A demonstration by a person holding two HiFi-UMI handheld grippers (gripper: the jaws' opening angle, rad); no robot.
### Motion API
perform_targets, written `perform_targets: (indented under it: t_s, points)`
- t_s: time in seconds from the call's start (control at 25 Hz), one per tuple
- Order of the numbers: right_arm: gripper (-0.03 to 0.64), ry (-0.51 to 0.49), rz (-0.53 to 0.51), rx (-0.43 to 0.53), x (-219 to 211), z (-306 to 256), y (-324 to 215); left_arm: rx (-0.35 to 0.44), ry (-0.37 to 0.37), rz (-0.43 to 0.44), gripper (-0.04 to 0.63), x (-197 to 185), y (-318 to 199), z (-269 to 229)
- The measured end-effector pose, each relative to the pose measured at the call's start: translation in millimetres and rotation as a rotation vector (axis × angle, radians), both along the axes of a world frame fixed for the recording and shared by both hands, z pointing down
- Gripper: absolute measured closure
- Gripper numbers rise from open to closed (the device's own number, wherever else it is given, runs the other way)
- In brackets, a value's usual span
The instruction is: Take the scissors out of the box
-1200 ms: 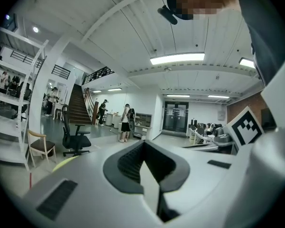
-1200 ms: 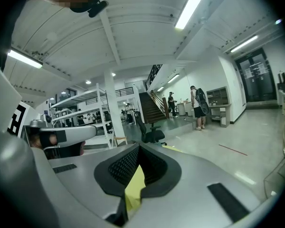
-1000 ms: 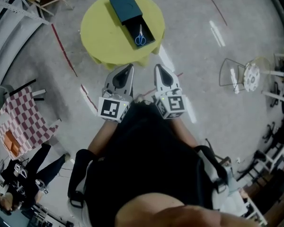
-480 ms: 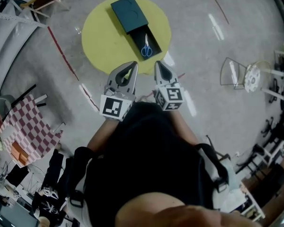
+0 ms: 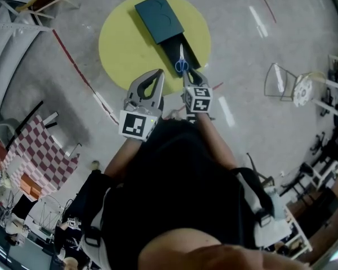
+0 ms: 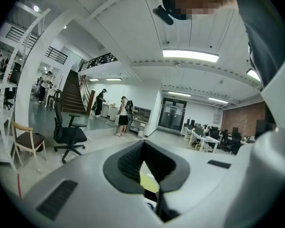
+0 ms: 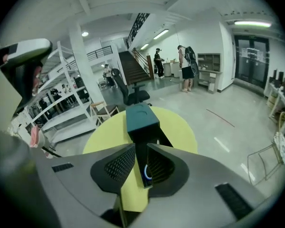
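A dark teal box (image 5: 159, 17) lies on the round yellow table (image 5: 124, 38), with its black inner tray (image 5: 174, 45) slid out toward me. Blue-handled scissors (image 5: 181, 65) lie in that tray. My right gripper (image 5: 187, 75) hangs tilted down just above the scissors' handles. Its jaws are opening with nothing between the pads. In the right gripper view the box (image 7: 141, 118) and a blue handle ring (image 7: 146, 172) show through the gap of the right gripper (image 7: 141, 145). My left gripper (image 5: 159, 72) is shut over the table's near edge. In its own view the left gripper (image 6: 143, 144) has its tips together.
A white wire stool (image 5: 281, 86) stands on the floor to the right. A checkered cloth table (image 5: 42, 151) is at the left, beyond a red tape line (image 5: 73, 61) on the floor. Several people stand far off by a staircase (image 7: 133, 70).
Both grippers have moved forward to the table. The right one has dipped down over the scissors, and its jaws have parted from shut.
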State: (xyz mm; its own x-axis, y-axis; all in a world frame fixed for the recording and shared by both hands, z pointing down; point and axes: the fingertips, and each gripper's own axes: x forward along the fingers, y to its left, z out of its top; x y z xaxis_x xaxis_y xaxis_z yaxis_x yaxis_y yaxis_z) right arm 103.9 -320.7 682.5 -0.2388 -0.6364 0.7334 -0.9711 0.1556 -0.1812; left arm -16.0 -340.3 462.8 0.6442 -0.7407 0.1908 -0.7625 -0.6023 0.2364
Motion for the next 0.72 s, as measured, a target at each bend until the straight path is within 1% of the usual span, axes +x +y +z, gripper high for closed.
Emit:
perform_targets:
  t_s: [0.12,0.2,0.28,0.4,0.48,0.56,0.72]
  points:
    - [0.533,0.041,0.002,-0.109,4,39,-6,-0.019,0.006,0.001,0.598,-6,-13,7]
    - [0.525,0.088,0.004,-0.174,11,68,-11,-0.029,0.006,0.003,0.598,-11,-22,12]
    - [0.523,0.108,0.008,-0.244,14,91,-13,-0.034,0.006,0.005,0.598,-14,-31,15]
    - [0.523,0.095,-0.006,-0.358,6,112,-12,-0.041,0.005,0.004,0.598,-19,-44,18]
    - [0.517,0.104,-0.012,-0.423,6,126,-9,-0.05,0.008,-0.002,0.598,-23,-51,20]
    - [0.514,0.111,-0.018,-0.466,8,138,-9,-0.062,0.009,-0.009,0.598,-27,-57,23]
    - [0.505,0.065,-0.027,-0.561,-2,154,-5,-0.076,0.008,-0.017,0.598,-34,-66,29]
